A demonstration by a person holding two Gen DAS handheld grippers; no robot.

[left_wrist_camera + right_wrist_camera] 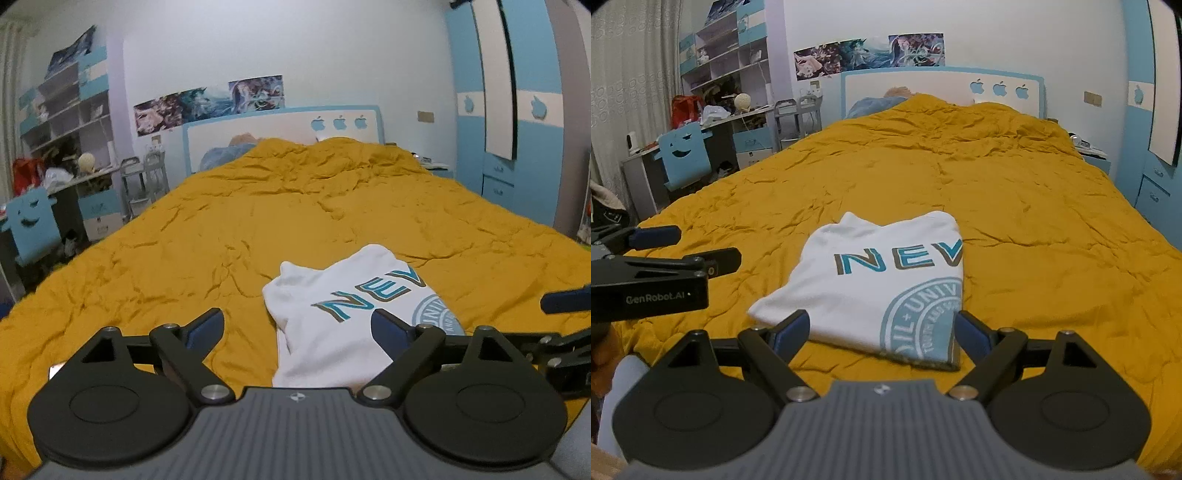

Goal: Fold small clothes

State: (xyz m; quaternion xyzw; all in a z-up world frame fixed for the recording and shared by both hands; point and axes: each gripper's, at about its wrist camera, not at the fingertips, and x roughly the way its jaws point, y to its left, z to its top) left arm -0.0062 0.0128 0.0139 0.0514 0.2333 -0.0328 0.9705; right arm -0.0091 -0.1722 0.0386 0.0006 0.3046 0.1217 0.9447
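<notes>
Beyond spread jaws, folded shirt

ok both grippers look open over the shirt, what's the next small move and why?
Probably back both grippers off and treat this fold as done. The white shirt lies as a compact folded rectangle on the yellow bedspread. The left gripper and right gripper both stand open with nothing between the pads. No other loose garment shows on the bedspread.

Both cameras sit low over the near end of the bed, facing its headboard. Each looks slightly down, close to the folded white shirt at lower centre, which both views share.
</notes>
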